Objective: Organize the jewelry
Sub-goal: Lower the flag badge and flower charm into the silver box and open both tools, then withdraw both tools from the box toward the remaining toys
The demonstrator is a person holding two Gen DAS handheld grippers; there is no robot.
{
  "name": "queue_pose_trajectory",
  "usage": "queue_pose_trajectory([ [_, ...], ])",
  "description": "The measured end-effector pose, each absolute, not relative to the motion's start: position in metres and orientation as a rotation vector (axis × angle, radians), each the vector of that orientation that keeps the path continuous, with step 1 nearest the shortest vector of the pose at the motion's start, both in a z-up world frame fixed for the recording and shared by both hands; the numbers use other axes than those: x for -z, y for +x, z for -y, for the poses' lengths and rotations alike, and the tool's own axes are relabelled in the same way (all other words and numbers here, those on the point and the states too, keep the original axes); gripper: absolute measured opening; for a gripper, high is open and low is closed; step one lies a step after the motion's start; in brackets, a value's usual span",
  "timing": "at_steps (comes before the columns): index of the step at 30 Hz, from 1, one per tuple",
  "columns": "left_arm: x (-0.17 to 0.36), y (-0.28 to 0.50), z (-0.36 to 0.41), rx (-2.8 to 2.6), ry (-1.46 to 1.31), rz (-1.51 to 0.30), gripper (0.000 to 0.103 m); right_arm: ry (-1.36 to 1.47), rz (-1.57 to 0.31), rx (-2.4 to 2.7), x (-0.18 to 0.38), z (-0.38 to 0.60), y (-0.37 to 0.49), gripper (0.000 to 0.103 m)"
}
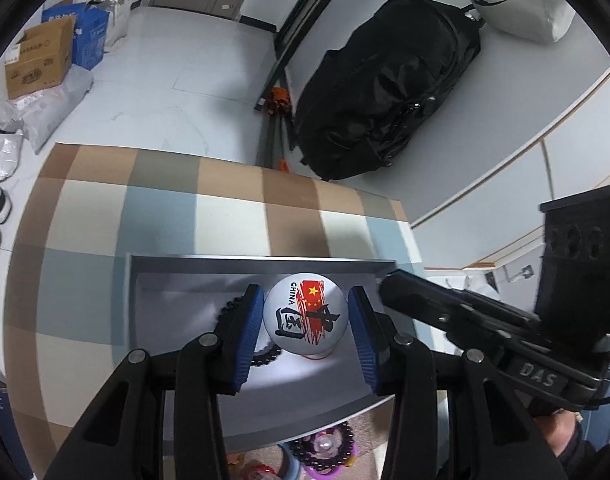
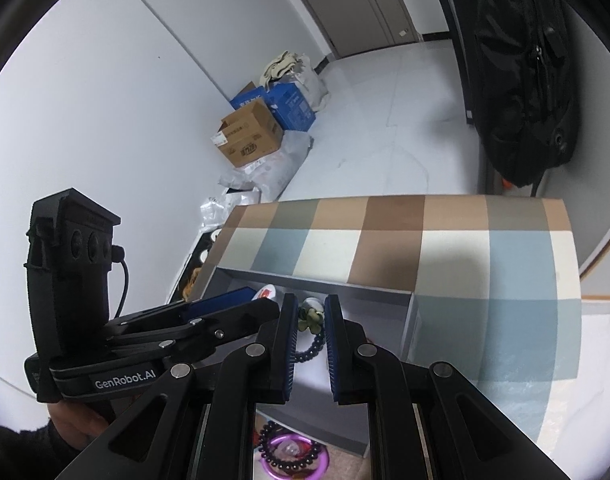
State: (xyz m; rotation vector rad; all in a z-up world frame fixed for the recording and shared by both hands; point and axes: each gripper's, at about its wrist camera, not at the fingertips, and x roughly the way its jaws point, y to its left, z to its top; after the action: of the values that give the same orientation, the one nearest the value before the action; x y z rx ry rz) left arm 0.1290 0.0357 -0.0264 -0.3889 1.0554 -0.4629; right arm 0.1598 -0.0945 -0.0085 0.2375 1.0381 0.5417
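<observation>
A grey tray [image 1: 185, 264] sits on the checked tablecloth. In it lies a round white badge [image 1: 306, 314] printed with "CHINA" and a red flag, over a dark bead bracelet [image 1: 265, 356]. My left gripper [image 1: 306, 316] is open, its blue pads on either side of the badge without touching it. My right gripper [image 2: 310, 332] is open over the tray's right part [image 2: 413, 320], above a dark bead bracelet [image 2: 311, 350] with a small green charm [image 2: 311, 316]. More jewelry lies in front of the tray: a purple ring [image 2: 293, 456] and dark beads [image 1: 325, 446].
The right gripper's body [image 1: 505, 328] reaches in at the tray's right corner. The checked table [image 1: 225, 208] ends at a far edge. On the floor are a black bag [image 1: 385, 92], cardboard and blue boxes [image 1: 45, 60], and white parcels.
</observation>
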Motion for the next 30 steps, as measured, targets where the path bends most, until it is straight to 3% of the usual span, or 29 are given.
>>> queue_pose_trajectory([
  [3, 0.024, 0.129, -0.035, 0.476, -0.398, -1.047, 0.040, 0.250, -1.044, -0.520, 0.012, 0.098, 0.162, 0.013],
  [5, 0.022, 0.128, -0.035, 0.482, -0.401, -1.038, 0.062, 0.267, -1.043, -0.514, 0.012, 0.101, 0.164, 0.015],
  [6, 0.021, 0.127, -0.036, 0.483, -0.404, -1.026, 0.065, 0.282, -1.037, -0.510, 0.011, 0.104, 0.164, 0.016],
  [10, 0.012, 0.118, -0.037, 0.476, -0.390, -0.980, 0.067, 0.318, -1.027, -0.511, 0.008, 0.113, 0.163, 0.023],
  [14, 0.006, 0.111, -0.042, 0.413, -0.346, -0.948, 0.068, 0.338, -0.991, -0.508, 0.000, 0.119, 0.158, 0.051],
  [16, 0.005, 0.108, -0.047, 0.373, -0.329, -0.941, 0.068, 0.332, -0.967, -0.514, -0.005, 0.120, 0.154, 0.060],
  [18, 0.005, 0.106, -0.050, 0.348, -0.314, -0.940, 0.068, 0.322, -0.942, -0.523, -0.010, 0.120, 0.150, 0.079],
  [21, 0.003, 0.098, -0.053, 0.301, -0.278, -0.919, 0.068, 0.301, -0.922, -0.518, -0.012, 0.117, 0.145, 0.093],
  [28, -0.003, 0.079, -0.054, 0.253, -0.212, -0.870, 0.068, 0.251, -0.893, -0.487, -0.012, 0.115, 0.133, 0.103],
  [30, -0.004, 0.074, -0.056, 0.247, -0.210, -0.861, 0.073, 0.231, -0.876, -0.481, -0.013, 0.115, 0.128, 0.103],
])
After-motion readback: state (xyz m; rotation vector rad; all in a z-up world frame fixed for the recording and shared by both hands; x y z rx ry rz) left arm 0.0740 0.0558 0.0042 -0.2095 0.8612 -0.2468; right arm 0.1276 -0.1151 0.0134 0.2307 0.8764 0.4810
